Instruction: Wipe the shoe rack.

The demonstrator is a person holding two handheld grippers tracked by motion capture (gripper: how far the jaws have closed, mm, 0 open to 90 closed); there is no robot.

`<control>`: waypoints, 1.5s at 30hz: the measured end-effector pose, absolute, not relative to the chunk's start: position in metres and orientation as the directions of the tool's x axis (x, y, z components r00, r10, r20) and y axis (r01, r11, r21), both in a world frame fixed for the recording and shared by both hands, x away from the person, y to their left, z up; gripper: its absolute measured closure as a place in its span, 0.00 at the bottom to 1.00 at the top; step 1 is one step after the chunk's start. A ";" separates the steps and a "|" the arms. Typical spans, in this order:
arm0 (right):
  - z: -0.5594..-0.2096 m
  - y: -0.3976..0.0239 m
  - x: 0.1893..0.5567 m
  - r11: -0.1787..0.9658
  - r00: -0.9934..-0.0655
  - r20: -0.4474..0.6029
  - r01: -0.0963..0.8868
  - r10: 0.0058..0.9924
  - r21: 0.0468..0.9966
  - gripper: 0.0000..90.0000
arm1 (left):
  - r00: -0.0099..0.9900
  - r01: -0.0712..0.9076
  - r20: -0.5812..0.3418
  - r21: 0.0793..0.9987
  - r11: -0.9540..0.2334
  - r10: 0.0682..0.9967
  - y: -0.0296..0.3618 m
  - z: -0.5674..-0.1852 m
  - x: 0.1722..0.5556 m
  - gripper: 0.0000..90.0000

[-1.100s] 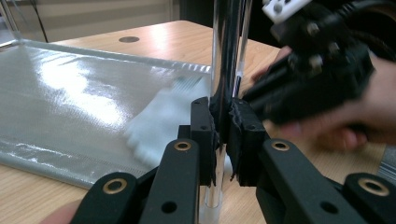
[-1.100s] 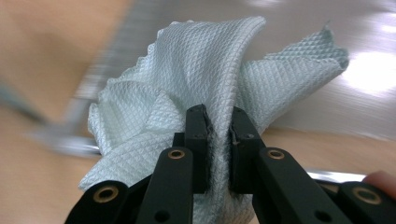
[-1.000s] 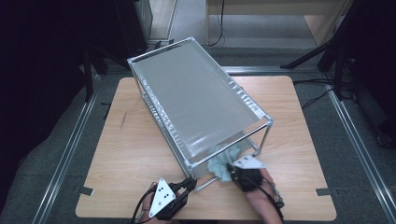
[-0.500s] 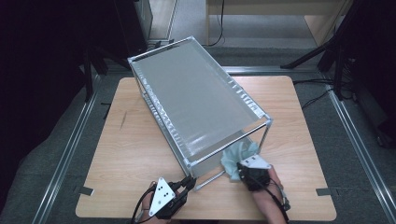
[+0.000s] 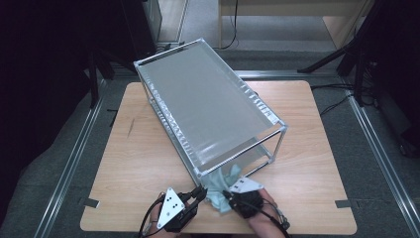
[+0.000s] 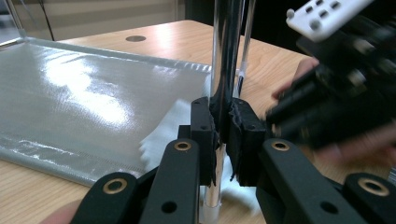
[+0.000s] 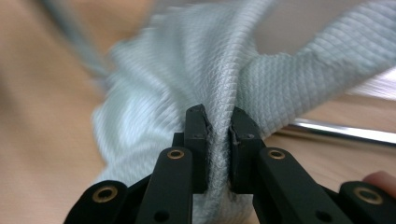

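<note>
A chrome wire rack (image 5: 208, 99) with a grey shelf liner stands slantwise on the wooden table (image 5: 133, 158). At its near corner my left gripper (image 5: 200, 191) (image 6: 223, 135) is shut on the rack's upright chrome post (image 6: 226, 60). A pale green cloth (image 5: 218, 191) (image 7: 177, 74) lies bunched just in front of that corner. My right gripper (image 5: 227, 194) (image 7: 218, 135) is shut on a fold of it, and the fabric spreads out beyond the jaws. In the left gripper view the right gripper (image 6: 336, 93) is blurred close at the right.
The rack takes up the middle of the table and reaches toward the far left corner. A chrome bottom bar (image 7: 336, 130) of the rack runs just behind the cloth. Bare wood (image 5: 307, 148) lies right of the rack. Dark stands (image 5: 346, 54) are on the floor beyond the table.
My right gripper has pulled the cloth leftward and toward the near edge, away from the rack's open end. The left gripper has stayed on the post.
</note>
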State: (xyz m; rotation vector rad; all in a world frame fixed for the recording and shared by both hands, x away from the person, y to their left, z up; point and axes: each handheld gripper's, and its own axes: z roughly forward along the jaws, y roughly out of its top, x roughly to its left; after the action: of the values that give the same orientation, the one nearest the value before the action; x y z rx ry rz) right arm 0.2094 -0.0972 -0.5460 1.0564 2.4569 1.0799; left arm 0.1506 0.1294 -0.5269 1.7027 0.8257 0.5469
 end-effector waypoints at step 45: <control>-0.527 -0.305 0.261 -0.004 -0.013 0.014 0.577 1.000 0.817 0.85 | 0.636 0.248 -0.052 0.959 -0.140 0.770 0.138 -0.529 0.148 0.91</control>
State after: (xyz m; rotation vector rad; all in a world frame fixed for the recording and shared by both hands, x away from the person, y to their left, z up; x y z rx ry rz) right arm 0.2610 -0.3049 -0.5266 1.6468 1.6561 0.8717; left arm 0.1483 0.1380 -0.5288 1.6955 0.8398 0.5605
